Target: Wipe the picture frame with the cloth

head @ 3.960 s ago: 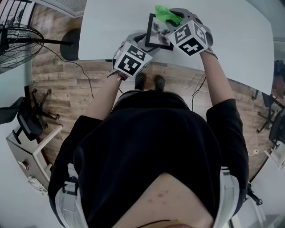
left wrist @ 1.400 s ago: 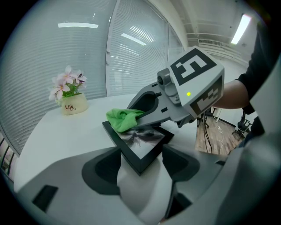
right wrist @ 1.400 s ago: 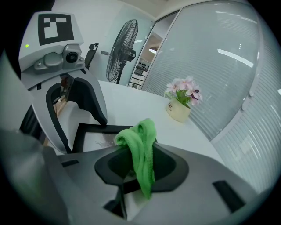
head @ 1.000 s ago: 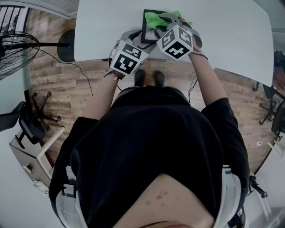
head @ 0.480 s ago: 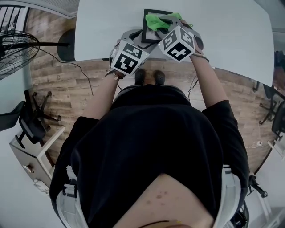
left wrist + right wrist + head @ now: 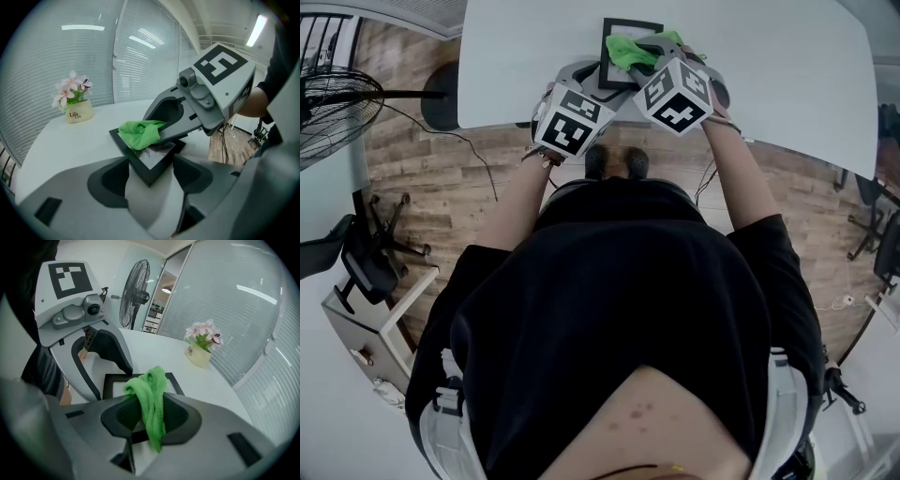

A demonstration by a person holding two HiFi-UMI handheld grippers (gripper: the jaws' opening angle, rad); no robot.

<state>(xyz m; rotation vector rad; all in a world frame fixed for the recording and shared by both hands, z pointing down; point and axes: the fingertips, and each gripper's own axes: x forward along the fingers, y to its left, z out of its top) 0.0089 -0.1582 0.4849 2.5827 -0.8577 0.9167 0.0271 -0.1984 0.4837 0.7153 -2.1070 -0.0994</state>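
Here, upper centre of the head view, my right gripper (image 6: pixel 151 420) fingers pinch the green cloth (image 6: pixel 153 397) onto the picture frame (image 6: pixel 149 165); left gripper (image 6: pixel 151 168) fingers clamp its corner.

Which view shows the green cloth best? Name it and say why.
The right gripper view: the cloth fills its middle, pinched between the right gripper's jaws. The left gripper view shows it bunched on the picture frame; the head view shows only a small green patch.

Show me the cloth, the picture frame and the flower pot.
cloth (image 6: pixel 152 399), right gripper view, its hanging middle.
picture frame (image 6: pixel 151 157), left gripper view, glass near its closest corner.
flower pot (image 6: pixel 78 113), left gripper view, its cream front.
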